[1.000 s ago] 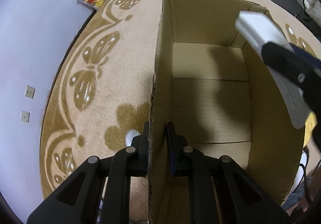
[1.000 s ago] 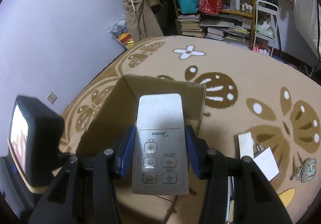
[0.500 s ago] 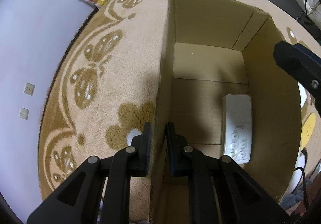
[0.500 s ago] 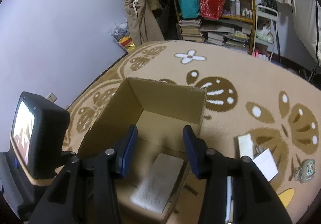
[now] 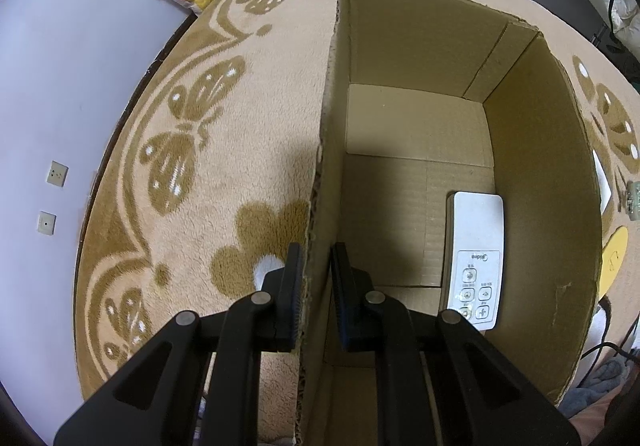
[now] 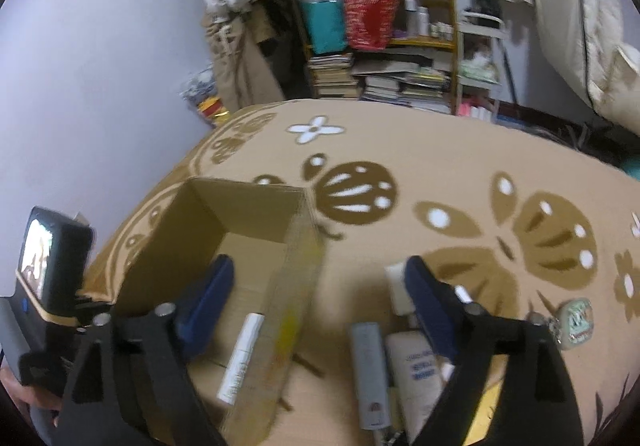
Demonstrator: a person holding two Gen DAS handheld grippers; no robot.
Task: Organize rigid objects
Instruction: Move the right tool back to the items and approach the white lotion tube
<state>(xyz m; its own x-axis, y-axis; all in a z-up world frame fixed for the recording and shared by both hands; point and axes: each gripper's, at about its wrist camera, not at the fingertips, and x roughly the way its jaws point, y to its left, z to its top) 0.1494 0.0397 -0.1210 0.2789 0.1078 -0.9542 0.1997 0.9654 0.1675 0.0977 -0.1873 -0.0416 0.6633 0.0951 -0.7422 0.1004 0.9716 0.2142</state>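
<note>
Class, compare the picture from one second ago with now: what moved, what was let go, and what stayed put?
The right tongs let go of the white remote, which now lies on the box floor, then opened wide and swung right, toward items on the rug. The left tongs stay clamped on the box wall.

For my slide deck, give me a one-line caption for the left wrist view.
Left gripper clamps the cardboard box wall while a white remote lies inside.

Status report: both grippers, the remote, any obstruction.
Left gripper shut on cardboard box wall. Right gripper open, empty. White remote flat on box floor. Nothing blocking.
</note>
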